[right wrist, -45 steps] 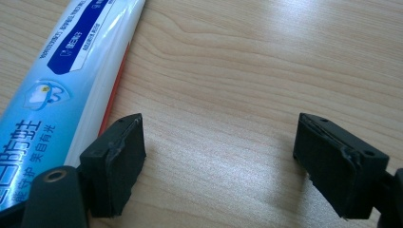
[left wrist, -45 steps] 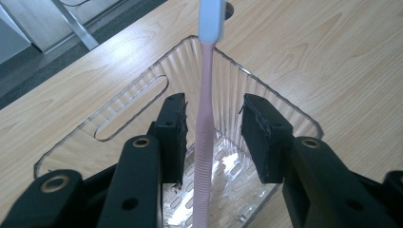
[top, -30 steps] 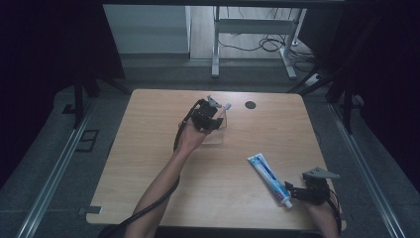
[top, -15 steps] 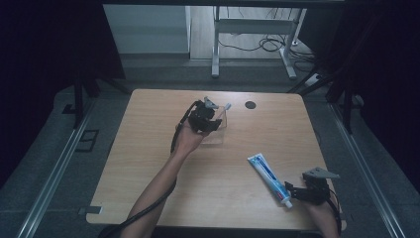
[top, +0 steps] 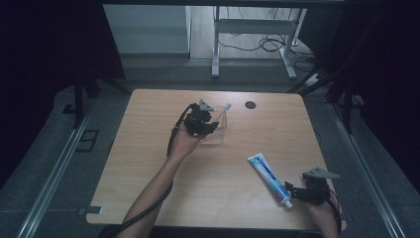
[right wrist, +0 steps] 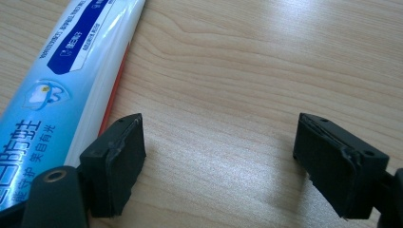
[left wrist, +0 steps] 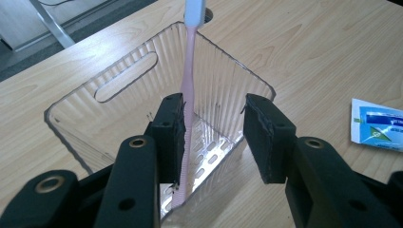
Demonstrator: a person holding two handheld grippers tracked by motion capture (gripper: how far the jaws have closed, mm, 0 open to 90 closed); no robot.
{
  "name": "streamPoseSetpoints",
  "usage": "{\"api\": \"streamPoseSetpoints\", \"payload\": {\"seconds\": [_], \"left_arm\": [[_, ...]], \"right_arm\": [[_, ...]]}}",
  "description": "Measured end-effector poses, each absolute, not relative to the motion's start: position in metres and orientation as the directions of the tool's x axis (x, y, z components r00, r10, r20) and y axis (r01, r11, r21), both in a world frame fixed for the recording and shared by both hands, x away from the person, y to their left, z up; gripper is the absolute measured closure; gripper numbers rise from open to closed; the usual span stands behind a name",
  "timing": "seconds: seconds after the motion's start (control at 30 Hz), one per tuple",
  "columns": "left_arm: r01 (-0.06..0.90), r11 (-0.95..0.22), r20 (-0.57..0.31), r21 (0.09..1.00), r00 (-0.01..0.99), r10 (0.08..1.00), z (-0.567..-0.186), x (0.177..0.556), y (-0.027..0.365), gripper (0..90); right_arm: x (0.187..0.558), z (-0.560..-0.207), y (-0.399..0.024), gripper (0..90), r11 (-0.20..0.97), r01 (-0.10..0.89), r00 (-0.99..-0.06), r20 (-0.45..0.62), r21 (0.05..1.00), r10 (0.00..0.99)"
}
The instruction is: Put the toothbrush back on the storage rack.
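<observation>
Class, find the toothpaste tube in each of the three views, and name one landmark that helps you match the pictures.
High view: the toothpaste tube lies at lower right on the wooden table, slanting, its near end by the right gripper.
Left gripper view: its flat end pokes in at the right edge.
Right gripper view: it runs from top centre to lower left, outside the left jaw.
Shared landmark: the tube's blue and white print.

Pink toothbrush (left wrist: 189,71) upright in clear bin (left wrist: 119,95) — leaning on rim.
</observation>
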State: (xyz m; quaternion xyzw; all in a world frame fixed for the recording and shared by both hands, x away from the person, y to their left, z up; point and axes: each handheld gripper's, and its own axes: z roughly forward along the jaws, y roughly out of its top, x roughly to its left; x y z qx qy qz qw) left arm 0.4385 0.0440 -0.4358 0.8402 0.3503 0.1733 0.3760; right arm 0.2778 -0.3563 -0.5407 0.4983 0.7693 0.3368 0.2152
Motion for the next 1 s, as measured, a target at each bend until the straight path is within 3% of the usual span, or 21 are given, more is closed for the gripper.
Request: {"api": "streamPoseSetpoints", "payload": {"seconds": [1.0], "left_arm": [[0.465, -0.437, -0.004, 0.77, 0.689, 0.725, -0.438, 0.418, 0.072, 59.4]], "right_arm": [[0.278, -0.541, -0.356, 17.4, 0.279, 0.621, -0.412, 0.002, 0.732, 0.911]]}}
